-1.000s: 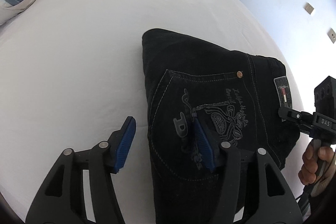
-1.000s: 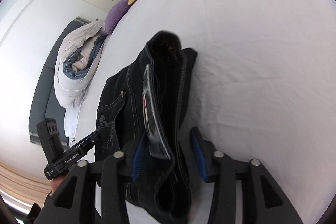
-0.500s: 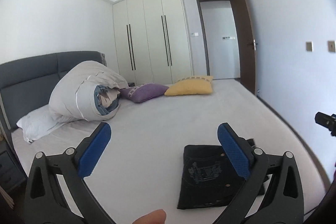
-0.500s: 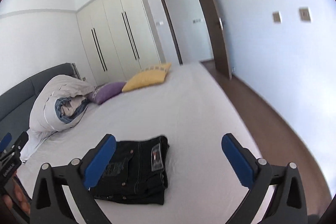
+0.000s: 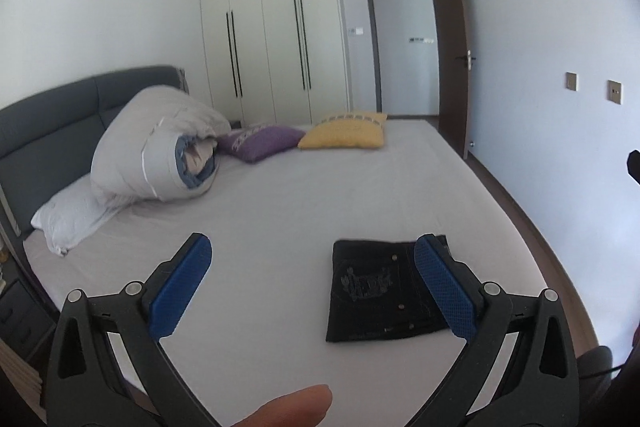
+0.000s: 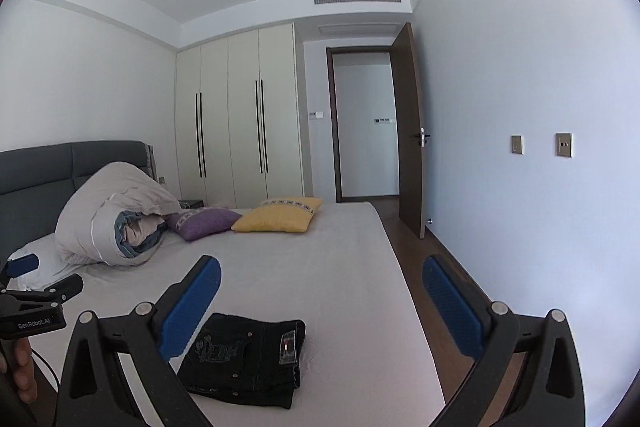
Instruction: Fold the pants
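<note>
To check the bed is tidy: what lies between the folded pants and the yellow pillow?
Only bare sheet between the pants and the yellow pillow, seen in both wrist views.

I saw the pants (image 5: 382, 293) lying folded into a compact, roughly rectangular bundle on the white bed (image 5: 280, 211), near its foot-side edge. They were black denim with pale contrast stitching. The top face showed a back pocket bearing a light embroidered design, and a few small metal rivets dotted the fabric around it. From my right-hand view the pants (image 6: 244, 359) rested flat, stacked in several layers whose edges showed along the near side. A small rectangular brand patch with a red mark sat on the waistband at the bundle's right end. The bundle lay slightly askew to the bed's edge, and nothing touched it.
</note>
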Demonstrator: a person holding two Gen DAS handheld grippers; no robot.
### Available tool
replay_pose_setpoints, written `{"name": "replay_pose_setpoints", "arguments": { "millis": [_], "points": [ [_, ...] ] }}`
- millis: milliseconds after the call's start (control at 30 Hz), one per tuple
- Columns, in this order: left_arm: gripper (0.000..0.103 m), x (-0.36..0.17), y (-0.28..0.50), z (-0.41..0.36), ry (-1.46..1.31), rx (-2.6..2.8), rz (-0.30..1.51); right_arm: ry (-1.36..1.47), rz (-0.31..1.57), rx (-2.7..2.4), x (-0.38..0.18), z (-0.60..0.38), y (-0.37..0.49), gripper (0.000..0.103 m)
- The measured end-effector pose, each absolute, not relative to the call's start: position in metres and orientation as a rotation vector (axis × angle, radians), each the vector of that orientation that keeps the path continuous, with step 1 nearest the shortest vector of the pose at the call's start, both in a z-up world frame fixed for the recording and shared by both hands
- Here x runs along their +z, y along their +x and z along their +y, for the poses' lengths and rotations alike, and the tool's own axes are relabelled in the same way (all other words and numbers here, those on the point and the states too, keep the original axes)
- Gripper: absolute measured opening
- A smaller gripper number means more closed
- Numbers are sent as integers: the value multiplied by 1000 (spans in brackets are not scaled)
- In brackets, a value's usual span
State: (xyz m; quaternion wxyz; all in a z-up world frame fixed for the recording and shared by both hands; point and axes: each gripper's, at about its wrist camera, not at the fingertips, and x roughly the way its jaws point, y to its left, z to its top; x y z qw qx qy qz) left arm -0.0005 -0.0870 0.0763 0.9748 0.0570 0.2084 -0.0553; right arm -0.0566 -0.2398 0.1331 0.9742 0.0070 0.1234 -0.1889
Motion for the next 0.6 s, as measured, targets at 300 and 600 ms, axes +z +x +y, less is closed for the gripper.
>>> {"name": "replay_pose_setpoints", "arguments": {
  "millis": [300, 600],
  "points": [
    [103, -7, 41, -121, 127, -133, 729, 311, 602, -328, 64, -266, -18, 103],
    [103, -43, 60, -130, 123, -172, 826, 274, 714, -294, 39, -250, 2, 103]
  ]
}}
